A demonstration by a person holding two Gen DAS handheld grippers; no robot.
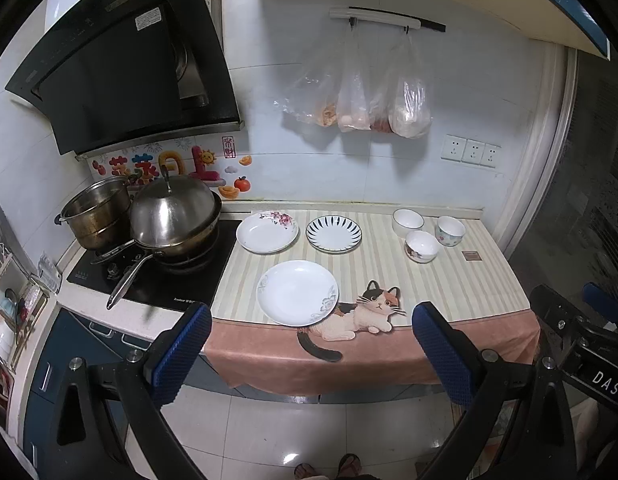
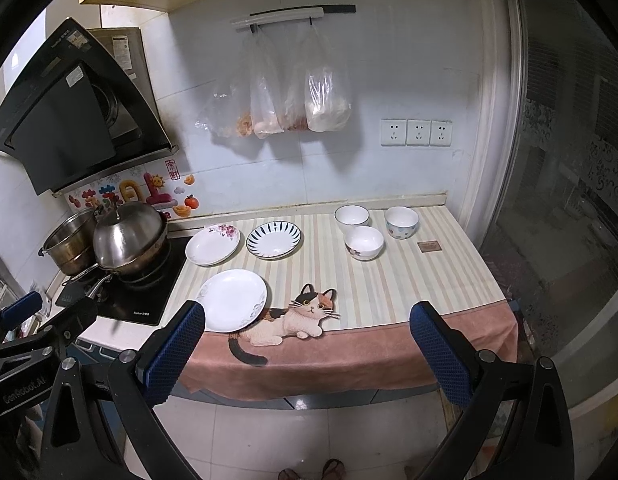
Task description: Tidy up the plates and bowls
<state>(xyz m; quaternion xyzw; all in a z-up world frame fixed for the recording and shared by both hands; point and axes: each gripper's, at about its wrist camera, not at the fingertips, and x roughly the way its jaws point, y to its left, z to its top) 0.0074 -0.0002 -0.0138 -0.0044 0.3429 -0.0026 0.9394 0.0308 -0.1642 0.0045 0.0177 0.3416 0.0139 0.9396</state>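
Three plates lie on the striped cloth: a white plate with grey flowers (image 1: 297,293) (image 2: 233,300) at the front, a pink-flower plate (image 1: 267,232) (image 2: 213,246) and a blue-striped plate (image 1: 333,233) (image 2: 273,239) behind it. Three bowls stand at the right: a plain white bowl (image 1: 407,221) (image 2: 351,218), a flowered bowl (image 1: 422,245) (image 2: 364,242) and a dotted bowl (image 1: 451,230) (image 2: 401,221). My left gripper (image 1: 311,354) and right gripper (image 2: 309,350) are open and empty, held off the counter's front edge.
A stove with a lidded wok (image 1: 173,216) (image 2: 129,236) and a steel pot (image 1: 95,216) stands left of the cloth. A range hood (image 1: 121,64) hangs above it. Plastic bags (image 1: 361,92) hang on the wall. A glass door (image 2: 569,180) bounds the right.
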